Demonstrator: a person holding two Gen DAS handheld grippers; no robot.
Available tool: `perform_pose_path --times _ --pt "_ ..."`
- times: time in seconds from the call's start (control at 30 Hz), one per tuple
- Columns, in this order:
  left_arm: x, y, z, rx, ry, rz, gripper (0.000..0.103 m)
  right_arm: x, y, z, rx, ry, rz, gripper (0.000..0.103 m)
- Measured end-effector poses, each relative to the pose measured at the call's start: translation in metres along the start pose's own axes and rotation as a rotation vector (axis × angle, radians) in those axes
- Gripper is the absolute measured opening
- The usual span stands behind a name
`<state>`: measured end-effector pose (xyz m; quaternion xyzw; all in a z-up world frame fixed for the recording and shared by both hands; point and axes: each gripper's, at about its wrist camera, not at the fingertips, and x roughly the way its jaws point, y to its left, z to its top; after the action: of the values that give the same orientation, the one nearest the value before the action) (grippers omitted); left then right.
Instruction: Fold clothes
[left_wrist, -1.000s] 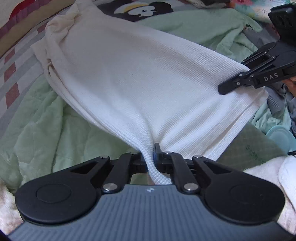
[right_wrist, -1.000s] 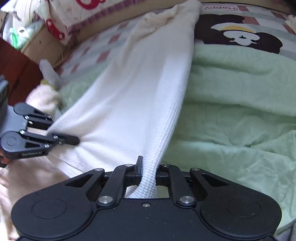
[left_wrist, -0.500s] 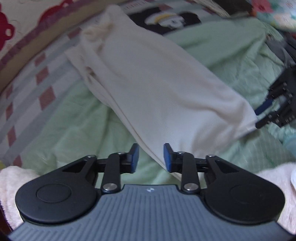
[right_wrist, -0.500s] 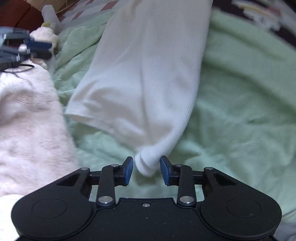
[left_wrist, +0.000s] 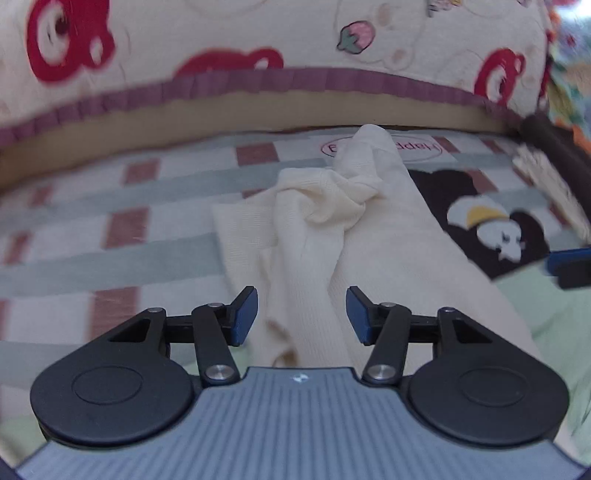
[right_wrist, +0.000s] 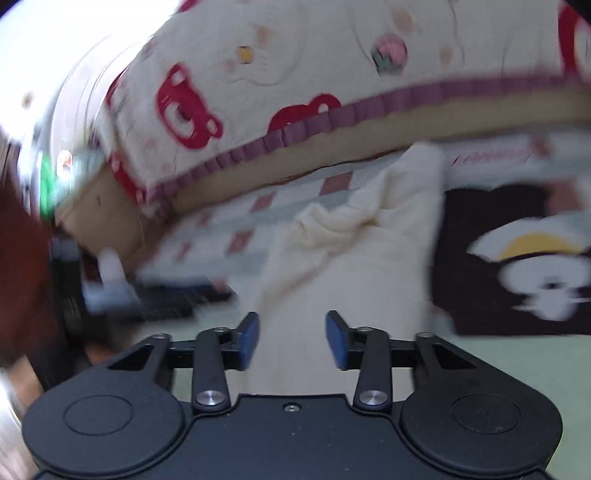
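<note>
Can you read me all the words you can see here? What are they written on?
"Happy": upside down, inside a red oval on the checked bedsheet, partly hidden by the cream garment.
Same red label in the right wrist view: too blurred to read.
Bear-print pillow: pictures only, no words.

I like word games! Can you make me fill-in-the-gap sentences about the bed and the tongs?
1. The cream garment lies bunched at its far end on the ____ bedsheet.
2. Both tongs, left and right, have ____ pads.
3. The jaws of both tongs are ____, gripping nothing.
4. The pillow is printed with red ____.

Missing words: checked; blue; open; bears
</note>
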<state>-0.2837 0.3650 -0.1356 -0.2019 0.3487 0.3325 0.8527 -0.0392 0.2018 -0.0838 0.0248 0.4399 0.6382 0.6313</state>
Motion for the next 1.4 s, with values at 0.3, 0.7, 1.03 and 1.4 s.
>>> perform_pose_path --times 0.3,0.7,1.03,1.4 --pt "0.039 0.013 -0.015 0.010 0.024 -0.068 0.058 0.128 -0.058 0.046 0.314 0.013 -0.054 0.061" --pt "0.044 0.064 -0.018 -0.157 -0.040 -0.217 0.058 0.229 -0.005 0.113 0.110 0.085 0.015 0.026" --pt "0.075 0.048 -0.004 -0.167 -0.033 -0.214 0.071 0.192 -0.031 0.113 0.301 0.005 0.229 0.042" --pt "0.056 0.080 -0.022 -0.428 0.030 -0.216 0.011 0.126 -0.095 0.119 0.147 -0.101 -0.274 0.054"
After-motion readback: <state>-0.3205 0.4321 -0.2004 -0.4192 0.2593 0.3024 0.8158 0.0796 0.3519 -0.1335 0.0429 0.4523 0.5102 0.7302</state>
